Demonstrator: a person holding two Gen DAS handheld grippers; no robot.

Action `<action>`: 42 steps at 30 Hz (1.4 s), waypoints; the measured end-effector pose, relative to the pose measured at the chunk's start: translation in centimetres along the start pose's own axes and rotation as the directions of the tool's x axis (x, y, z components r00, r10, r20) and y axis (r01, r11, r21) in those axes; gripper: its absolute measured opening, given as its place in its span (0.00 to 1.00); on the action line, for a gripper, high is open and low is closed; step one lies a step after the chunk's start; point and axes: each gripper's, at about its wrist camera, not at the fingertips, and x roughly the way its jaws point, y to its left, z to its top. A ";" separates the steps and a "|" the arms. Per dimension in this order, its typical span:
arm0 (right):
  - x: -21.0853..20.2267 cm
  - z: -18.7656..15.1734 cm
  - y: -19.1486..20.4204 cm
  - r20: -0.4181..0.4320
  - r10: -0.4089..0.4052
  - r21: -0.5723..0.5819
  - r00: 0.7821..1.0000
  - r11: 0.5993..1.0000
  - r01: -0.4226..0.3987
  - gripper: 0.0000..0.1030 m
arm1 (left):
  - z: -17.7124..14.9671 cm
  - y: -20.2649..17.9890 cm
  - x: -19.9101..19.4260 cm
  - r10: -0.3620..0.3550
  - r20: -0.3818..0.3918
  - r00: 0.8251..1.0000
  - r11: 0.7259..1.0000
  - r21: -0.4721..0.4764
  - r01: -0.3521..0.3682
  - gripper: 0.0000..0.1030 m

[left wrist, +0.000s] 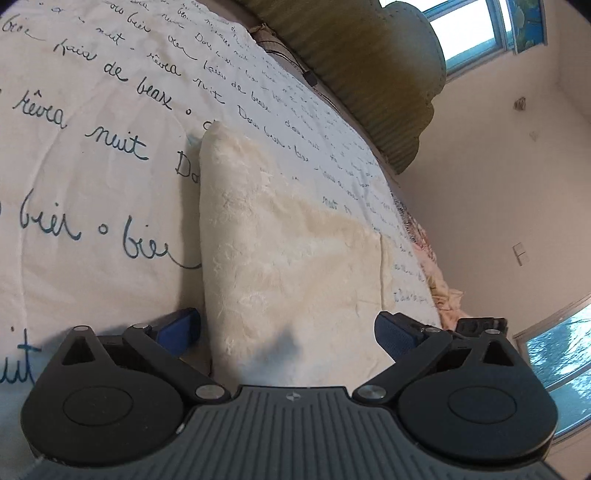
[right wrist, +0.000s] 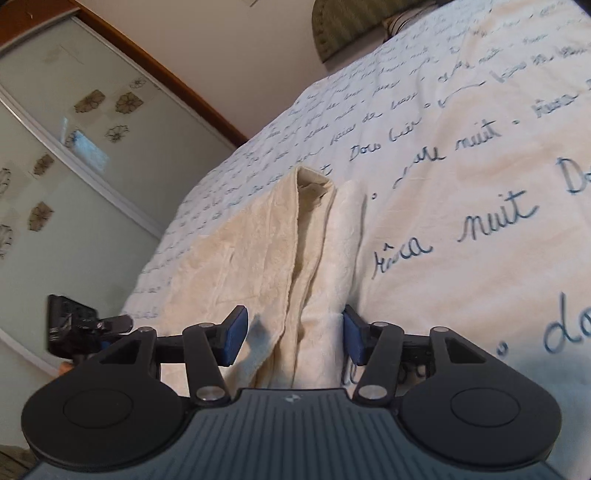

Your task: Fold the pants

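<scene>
The cream pants (left wrist: 273, 236) lie folded lengthwise on a white bedspread with blue handwriting (left wrist: 92, 155). My left gripper (left wrist: 288, 332) is open, its blue pads on either side of the pants' near end, fabric between them. In the right wrist view the pants (right wrist: 258, 251) show stacked layers with a fold ridge running away from me. My right gripper (right wrist: 295, 334) is open, its pads straddling the near edge of the layers. The other gripper shows as a black shape in the left wrist view (left wrist: 480, 326) and in the right wrist view (right wrist: 77, 321).
A green ribbed headboard cushion (left wrist: 369, 81) lies along the far side of the bed. A crumpled pinkish cloth (left wrist: 439, 280) lies at the bed's edge. A window (left wrist: 476, 26) and wall are on the right. A wardrobe with flower-patterned sliding doors (right wrist: 74, 155) stands beyond the bed.
</scene>
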 end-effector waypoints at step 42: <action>15.4 7.0 9.8 0.132 -0.273 -0.309 0.953 0.902 0.301 0.42 | 8.3 -0.5 -0.6 0.428 0.320 0.846 0.805 0.291 -0.517 0.47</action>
